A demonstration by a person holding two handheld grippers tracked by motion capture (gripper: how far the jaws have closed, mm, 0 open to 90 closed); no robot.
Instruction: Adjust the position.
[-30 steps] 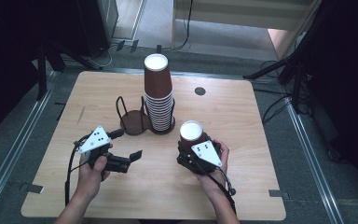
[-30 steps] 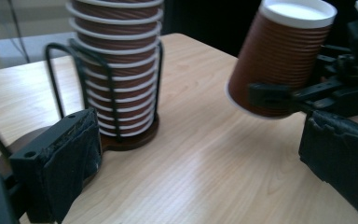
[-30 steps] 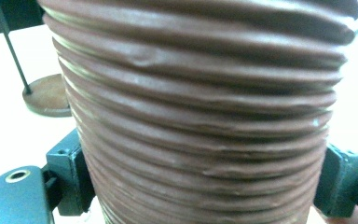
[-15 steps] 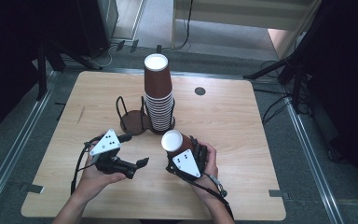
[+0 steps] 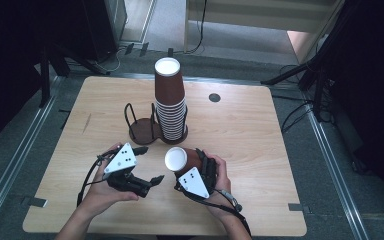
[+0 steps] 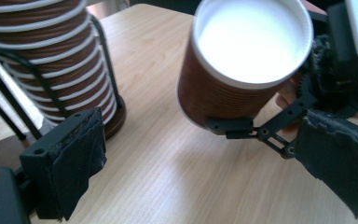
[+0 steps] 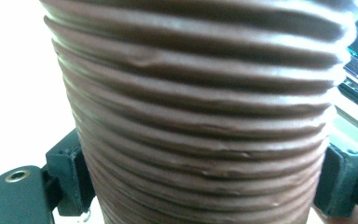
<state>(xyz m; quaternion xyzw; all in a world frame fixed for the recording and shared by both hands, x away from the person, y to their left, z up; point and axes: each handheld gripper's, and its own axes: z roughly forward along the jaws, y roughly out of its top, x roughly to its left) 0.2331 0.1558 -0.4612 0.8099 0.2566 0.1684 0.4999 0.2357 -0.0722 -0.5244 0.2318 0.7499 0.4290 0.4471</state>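
The right gripper (image 5: pixel 196 167) holds 1 brown paper cup (image 5: pixel 182 160) by its ribbed side wall, with 1 jaw on each side of it, as the right gripper view shows closely. The cup is lifted above the wooden table (image 5: pixel 260 145) and tilted, so its white bottom faces toward the left gripper (image 5: pixel 155 180). I think it is held this way so that the other hand can take it.

The left gripper is low over the table, just beside the cup. Its jaws are apart and have just been closing a little, but nothing is between them; in the left gripper view the cup (image 6: pixel 242 65) is ahead of the pads (image 6: pixel 81 158) and not touching them.

Behind both hands, a tall stack of cups (image 5: pixel 170 102) stands upside down in 1 ring of a black wire holder (image 5: pixel 142 125). The other ring is empty, probably the place for the cup.
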